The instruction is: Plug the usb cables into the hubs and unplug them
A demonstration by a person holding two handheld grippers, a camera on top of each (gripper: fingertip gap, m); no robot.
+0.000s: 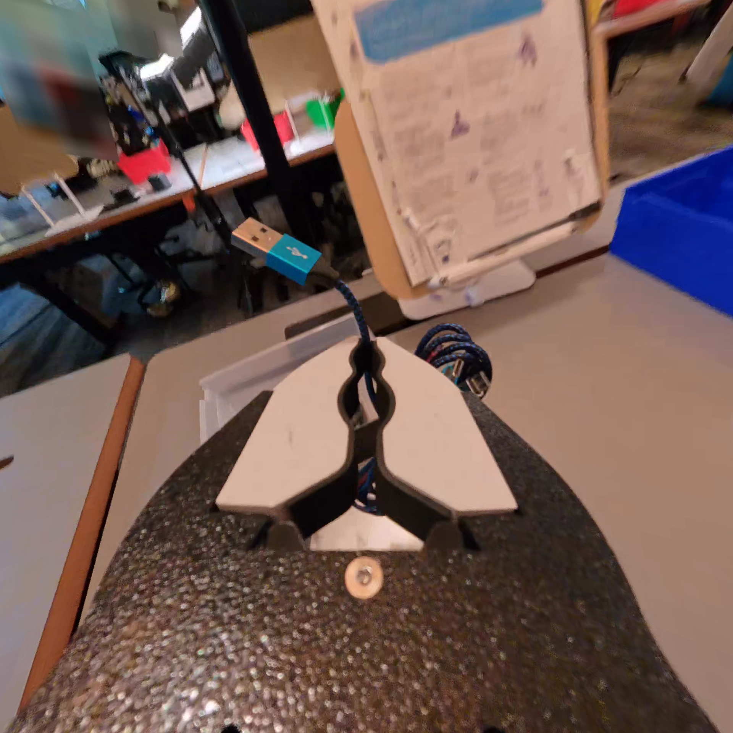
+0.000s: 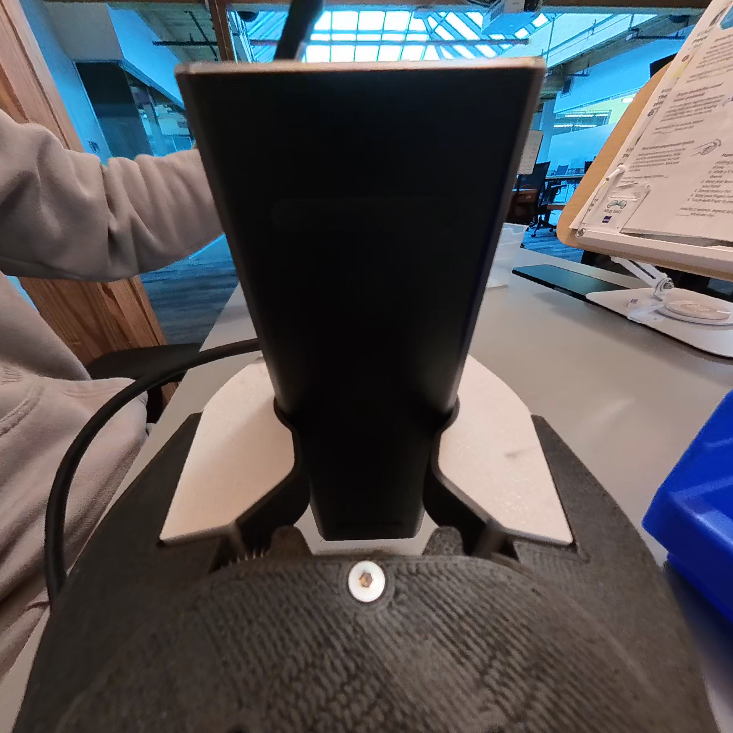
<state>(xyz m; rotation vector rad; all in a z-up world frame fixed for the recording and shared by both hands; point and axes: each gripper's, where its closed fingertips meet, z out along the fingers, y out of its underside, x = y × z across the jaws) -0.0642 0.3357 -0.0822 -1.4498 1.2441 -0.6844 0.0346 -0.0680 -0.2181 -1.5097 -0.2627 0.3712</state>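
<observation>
In the left wrist view my left gripper [image 1: 365, 353] is shut on a blue-and-black braided USB cable [image 1: 359, 313]. Its blue-sleeved plug [image 1: 275, 250] sticks up and to the left, in the air above the table. A coil of the same braided cable [image 1: 456, 357] lies on the table just right of the fingertips. In the right wrist view my right gripper [image 2: 365, 412] is shut on a long black slab-shaped hub [image 2: 357, 238], held upright so it fills the middle of the view. The hub's black cord [image 2: 79, 444] loops off to the left.
A blue bin stands at the right on the grey table [image 1: 614, 396], in both views [image 1: 682, 230] [image 2: 698, 515]. A tilted document stand with papers [image 1: 476, 139] [image 2: 654, 158] sits behind. A clear tray [image 1: 254, 377] lies under the left gripper. A person's grey sleeve [image 2: 79, 210] is at left.
</observation>
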